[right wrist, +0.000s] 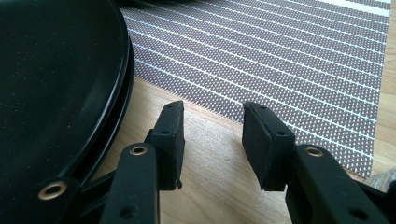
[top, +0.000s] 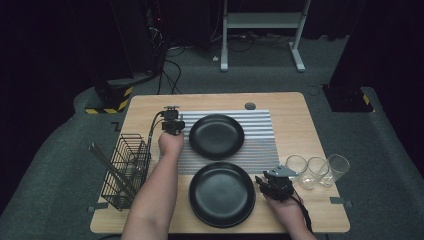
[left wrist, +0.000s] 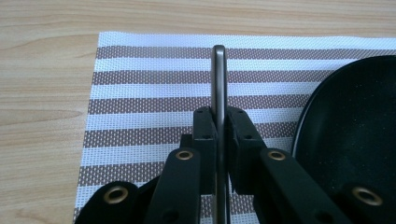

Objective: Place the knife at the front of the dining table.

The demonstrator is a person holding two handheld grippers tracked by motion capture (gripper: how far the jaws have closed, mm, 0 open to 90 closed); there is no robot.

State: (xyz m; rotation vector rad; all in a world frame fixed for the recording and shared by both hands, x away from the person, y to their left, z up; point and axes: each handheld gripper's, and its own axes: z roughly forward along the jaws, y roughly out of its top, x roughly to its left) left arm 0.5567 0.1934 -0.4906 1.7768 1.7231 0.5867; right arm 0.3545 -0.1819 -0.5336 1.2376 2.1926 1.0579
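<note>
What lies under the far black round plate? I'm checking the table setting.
The far black round plate rests on a striped woven placemat. The mat's part beneath the plate is covered.

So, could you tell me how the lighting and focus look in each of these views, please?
High view: table evenly lit, the room behind almost black, image soft. Left gripper view: placemat weave and the clamped metal handle sharp, with a pale sheen along the handle's edge. Right gripper view: jaws crisp, black plate dim, placemat softening toward the top.
</note>
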